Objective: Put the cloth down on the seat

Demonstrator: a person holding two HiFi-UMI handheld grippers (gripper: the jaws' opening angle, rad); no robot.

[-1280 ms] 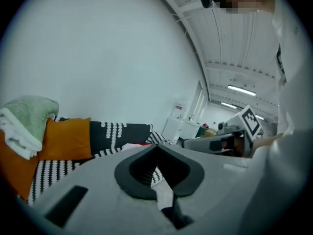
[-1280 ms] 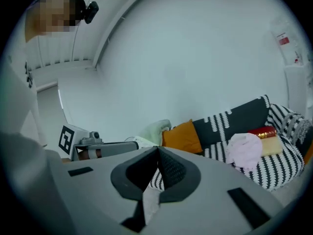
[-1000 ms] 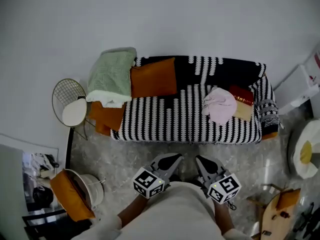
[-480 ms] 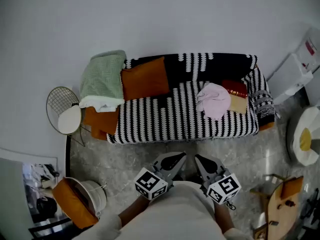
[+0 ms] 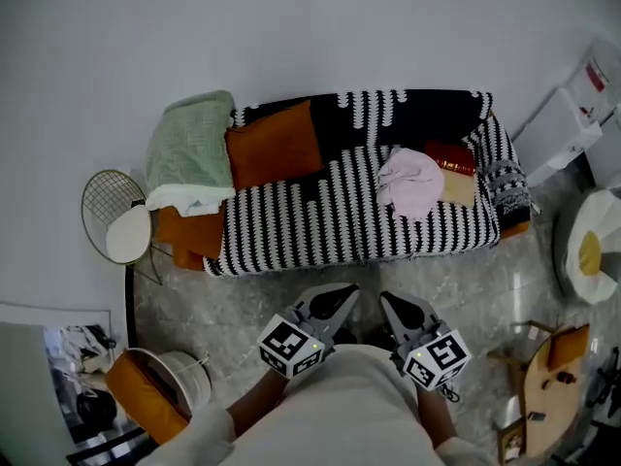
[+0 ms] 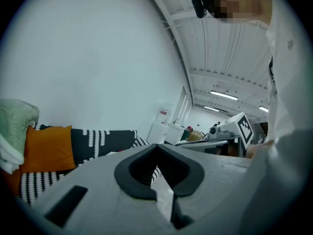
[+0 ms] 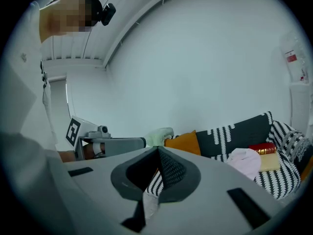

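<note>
Head view shows the left gripper (image 5: 345, 293) and right gripper (image 5: 387, 302) both closed and empty, over the floor (image 5: 228, 304) in front of the sofa (image 5: 427, 116). The cloth (image 5: 409, 183) lies bunched near the seat's (image 5: 310, 226) right end, beside a red book (image 5: 449, 156).

The left gripper (image 6: 157, 150) has its jaws together — striped sofa (image 6: 103, 140), orange cushion (image 6: 46, 148) beyond.
</note>
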